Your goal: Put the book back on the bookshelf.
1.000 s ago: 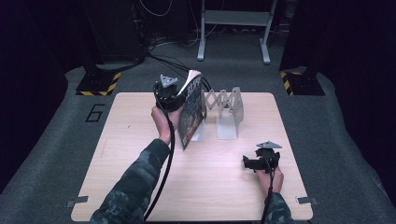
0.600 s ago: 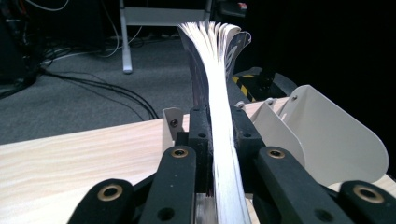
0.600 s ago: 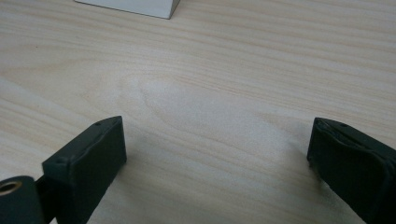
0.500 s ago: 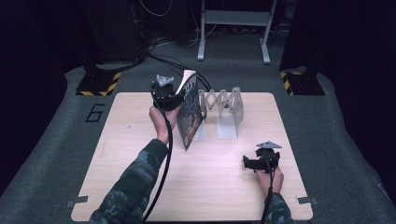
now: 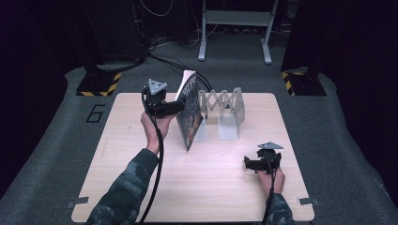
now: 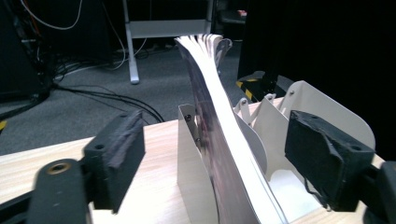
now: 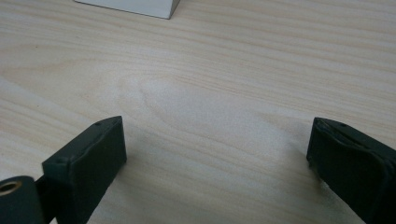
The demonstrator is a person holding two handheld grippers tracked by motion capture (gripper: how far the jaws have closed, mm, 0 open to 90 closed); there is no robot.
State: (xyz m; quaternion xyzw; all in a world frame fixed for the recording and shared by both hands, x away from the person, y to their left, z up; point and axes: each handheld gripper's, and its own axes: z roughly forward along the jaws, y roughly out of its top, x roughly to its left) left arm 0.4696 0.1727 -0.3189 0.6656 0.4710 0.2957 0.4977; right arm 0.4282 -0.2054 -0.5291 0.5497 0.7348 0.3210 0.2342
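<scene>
1. Left gripper [image 5: 180, 107] has just been opening. Its jaws now stand wide, with the magazine [image 6: 219, 140] between them but neither pad touching it.
2. That magazine stands upright just ahead of the claw, in the end slot of the white accordion file rack [image 5: 225, 110].
3. Right gripper [image 7: 215, 163] gapes wide too, nothing in it, low over bare wooden table [image 5: 211, 187], well right of the rack.
</scene>
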